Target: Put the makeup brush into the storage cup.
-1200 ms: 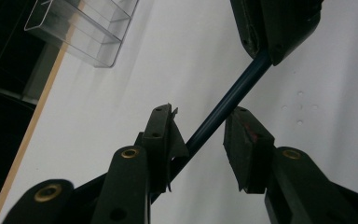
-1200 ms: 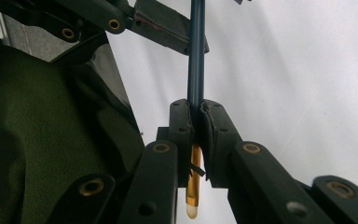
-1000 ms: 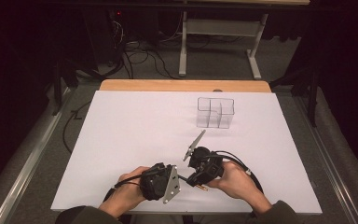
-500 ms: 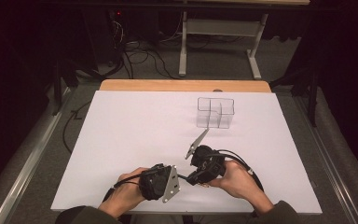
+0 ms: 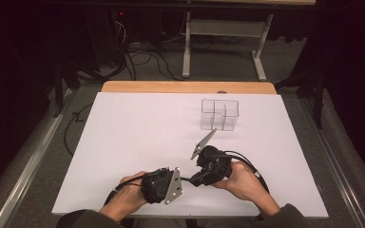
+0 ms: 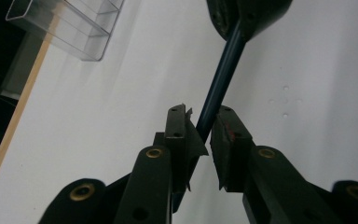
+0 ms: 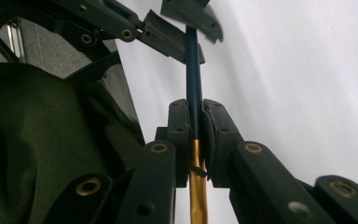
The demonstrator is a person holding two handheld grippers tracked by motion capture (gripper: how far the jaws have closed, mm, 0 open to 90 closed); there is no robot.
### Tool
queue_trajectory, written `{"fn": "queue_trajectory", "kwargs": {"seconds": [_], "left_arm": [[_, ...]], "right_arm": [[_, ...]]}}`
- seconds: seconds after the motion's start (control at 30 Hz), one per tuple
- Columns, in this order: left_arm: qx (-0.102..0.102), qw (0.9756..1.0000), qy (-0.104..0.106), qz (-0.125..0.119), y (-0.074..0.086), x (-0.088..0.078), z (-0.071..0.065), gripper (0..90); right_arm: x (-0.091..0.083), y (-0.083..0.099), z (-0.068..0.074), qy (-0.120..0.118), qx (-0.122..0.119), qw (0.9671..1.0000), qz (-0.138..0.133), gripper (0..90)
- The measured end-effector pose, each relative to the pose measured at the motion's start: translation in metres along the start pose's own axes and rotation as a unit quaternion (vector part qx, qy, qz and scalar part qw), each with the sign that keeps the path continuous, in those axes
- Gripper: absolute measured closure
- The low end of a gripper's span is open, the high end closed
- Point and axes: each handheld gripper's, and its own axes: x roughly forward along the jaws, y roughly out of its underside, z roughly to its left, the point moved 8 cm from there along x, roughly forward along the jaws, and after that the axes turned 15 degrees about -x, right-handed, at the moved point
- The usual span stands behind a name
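Observation:
A slim pen with a dark blue barrel (image 7: pixel 193 70) and a gold section (image 7: pixel 198 186) spans the short gap between the two grippers, low over the white table near its front edge. My right gripper (image 7: pixel 195 121) is shut on the pen where blue meets gold. My left gripper (image 6: pixel 204 133) faces it from the left, and its jaws have just been closing around the pen's blue end (image 6: pixel 219 88). One pad touches the barrel and a thin sliver of white still shows beside the other. In the high view the left gripper (image 5: pixel 185 180) and right gripper (image 5: pixel 196 179) nearly meet tip to tip.
A clear plastic organiser with compartments (image 5: pixel 219 114) stands on the white table top (image 5: pixel 138 137) beyond the right hand. A wooden strip (image 5: pixel 185 87) edges the table's far side. Cables and a metal stand lie on the floor behind. A green sleeve (image 7: pixel 37 140) sits close beside the right gripper.

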Motion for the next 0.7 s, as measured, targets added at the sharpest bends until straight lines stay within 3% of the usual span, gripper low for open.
{"fn": "queue_trajectory", "kwargs": {"seconds": [0.2, 0.33, 0.43, 0.6, 0.7], "left_arm": [[0.007, 0.9997, 0.011, 0.020, 0.004, -0.001, -0.004, 83.7], [-0.006, 0.9997, 0.013, 0.020, 0.002, -0.002, -0.003, 84.4], [-0.020, 0.9995, 0.017, 0.017, 0.001, -0.002, -0.004, 84.4], [-0.039, 0.9989, 0.020, 0.018, 0.001, -0.001, -0.004, 84.3], [-0.047, 0.9984, 0.016, 0.026, 0.002, -0.001, 0.001, 84.3]], "right_arm": [[-0.003, -0.001, -0.005, 0.006, 0.006, 0.9999, -0.011, 79.5], [-0.004, -0.004, -0.009, 0.003, 0.005, 0.9997, -0.025, 77.2], [-0.005, -0.006, -0.012, 0.008, 0.011, 0.9993, -0.035, 70.3], [-0.011, -0.009, -0.017, 0.033, 0.024, 0.9971, -0.065, 58.2], [-0.019, -0.009, -0.019, 0.059, 0.028, 0.9929, -0.100, 53.2]]}}
